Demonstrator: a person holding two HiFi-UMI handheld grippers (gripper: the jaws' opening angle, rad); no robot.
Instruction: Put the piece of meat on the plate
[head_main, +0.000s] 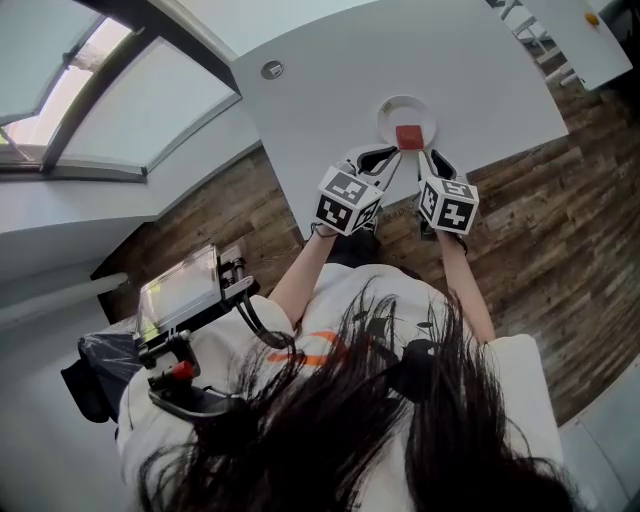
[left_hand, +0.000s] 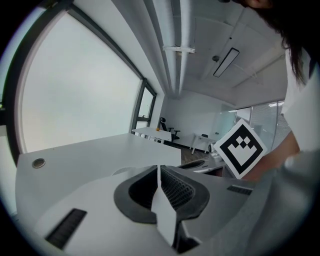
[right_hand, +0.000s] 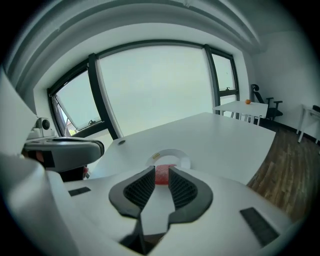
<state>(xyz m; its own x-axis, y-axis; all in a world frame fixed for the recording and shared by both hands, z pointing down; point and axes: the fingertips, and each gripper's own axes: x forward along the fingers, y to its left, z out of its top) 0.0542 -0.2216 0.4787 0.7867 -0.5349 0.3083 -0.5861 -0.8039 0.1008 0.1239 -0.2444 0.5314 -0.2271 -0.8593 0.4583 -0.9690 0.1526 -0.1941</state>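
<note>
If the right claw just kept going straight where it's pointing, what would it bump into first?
Most likely the red piece of meat, lying on the white plate just ahead of the right claw. How far ahead is hard to judge.

Head view. The surface (head_main: 330, 90) fills the upper centre of the frame, with the floor (head_main: 560, 200) to its right and below it. The plate (head_main: 405, 101) lies on the surface near its lower edge, and the piece of meat (head_main: 409, 137) lies on the plate's lower part. A round insert (head_main: 272, 69) sits in the surface, up and left of the plate. The left gripper (head_main: 388, 158) and right gripper (head_main: 430, 155) lie side by side just below the plate, fingers toward it, flanking the meat. A window (head_main: 120, 110) occupies the upper left, a second table (head_main: 590, 40) the upper right, and a screen device (head_main: 180, 290) the lower left.
</note>
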